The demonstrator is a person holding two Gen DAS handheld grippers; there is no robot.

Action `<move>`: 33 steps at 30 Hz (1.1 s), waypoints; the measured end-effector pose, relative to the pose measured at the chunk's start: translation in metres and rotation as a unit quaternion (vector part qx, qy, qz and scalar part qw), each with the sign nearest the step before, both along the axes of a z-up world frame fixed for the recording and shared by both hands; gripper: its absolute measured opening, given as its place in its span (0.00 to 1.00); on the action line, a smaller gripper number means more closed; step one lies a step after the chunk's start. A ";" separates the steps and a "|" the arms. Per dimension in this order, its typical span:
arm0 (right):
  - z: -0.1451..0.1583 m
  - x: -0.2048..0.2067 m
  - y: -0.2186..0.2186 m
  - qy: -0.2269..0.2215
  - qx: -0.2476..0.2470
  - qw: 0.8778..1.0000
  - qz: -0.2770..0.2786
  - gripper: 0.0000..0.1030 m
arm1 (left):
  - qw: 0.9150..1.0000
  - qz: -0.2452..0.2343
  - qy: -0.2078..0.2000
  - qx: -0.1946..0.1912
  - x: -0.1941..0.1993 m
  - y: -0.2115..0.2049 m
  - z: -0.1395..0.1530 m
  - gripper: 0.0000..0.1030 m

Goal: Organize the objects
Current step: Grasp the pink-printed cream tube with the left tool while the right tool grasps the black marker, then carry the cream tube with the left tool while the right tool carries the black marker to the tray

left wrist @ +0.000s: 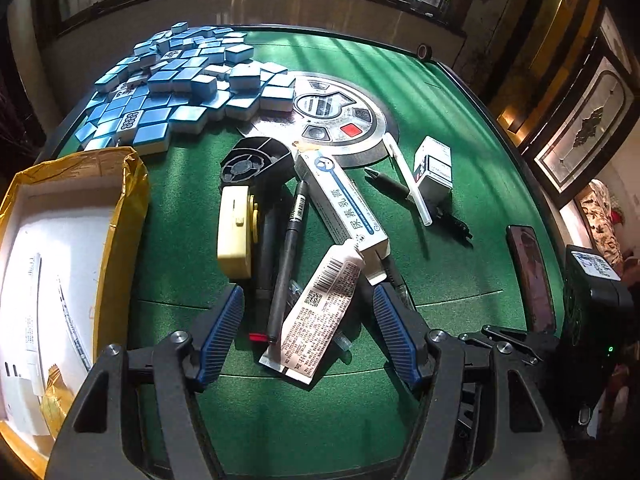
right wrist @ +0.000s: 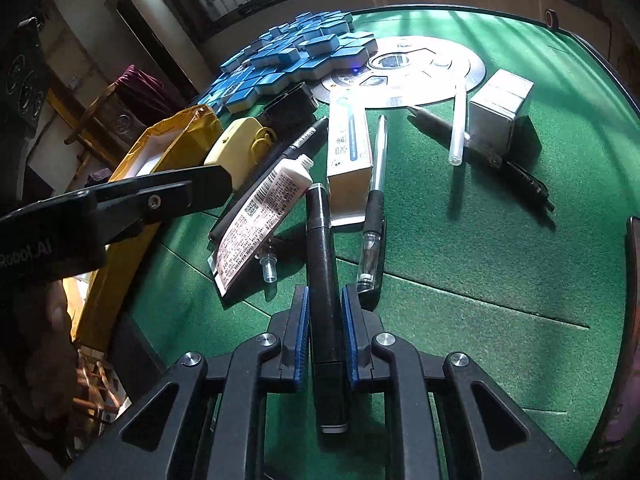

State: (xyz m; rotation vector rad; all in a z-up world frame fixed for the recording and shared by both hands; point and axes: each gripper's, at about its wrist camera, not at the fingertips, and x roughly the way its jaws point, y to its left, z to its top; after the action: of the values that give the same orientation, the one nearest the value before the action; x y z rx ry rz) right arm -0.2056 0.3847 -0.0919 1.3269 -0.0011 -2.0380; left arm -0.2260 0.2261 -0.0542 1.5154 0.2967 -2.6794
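My right gripper (right wrist: 325,296) is shut on a thick black marker (right wrist: 322,256) that lies lengthwise between its blue pads on the green table. My left gripper (left wrist: 308,296) hangs open over a white ointment tube (left wrist: 320,312), its pads on either side and apart from it. The tube (right wrist: 260,216) leans on a long ointment box (left wrist: 340,196). A thin black pen (left wrist: 288,252) and a yellow case (left wrist: 234,232) lie to the left of the tube. An open box wrapped in yellow tape (left wrist: 120,220) stands at the left edge.
Blue mahjong tiles (left wrist: 176,84) are heaped at the back left beside the table's round metal centre plate (left wrist: 360,140). A small white carton (left wrist: 434,168), a white stick (left wrist: 408,180) and a clear gel pen (right wrist: 374,200) lie to the right. A phone (left wrist: 530,272) rests near the right rim.
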 end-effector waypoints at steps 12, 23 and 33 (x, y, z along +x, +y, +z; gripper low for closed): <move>0.002 0.002 0.013 -0.010 -0.016 1.000 0.010 0.14 | 0.995 -0.027 -0.052 -0.080 -0.024 0.031 -0.044 0.29; 0.001 -0.008 -0.003 -0.021 -0.010 1.000 0.004 0.15 | 0.998 0.010 -0.066 -0.003 -0.006 0.017 -0.038 0.12; 0.003 0.017 -0.020 0.046 0.057 0.997 -0.027 0.14 | 0.996 0.022 -0.049 0.069 0.030 0.004 -0.025 0.12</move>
State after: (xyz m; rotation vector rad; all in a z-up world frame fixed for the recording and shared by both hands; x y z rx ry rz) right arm -0.1883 0.3643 -0.0893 1.3117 0.1233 -2.1715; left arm -0.1957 0.2301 -0.0790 1.6492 0.5133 -2.5884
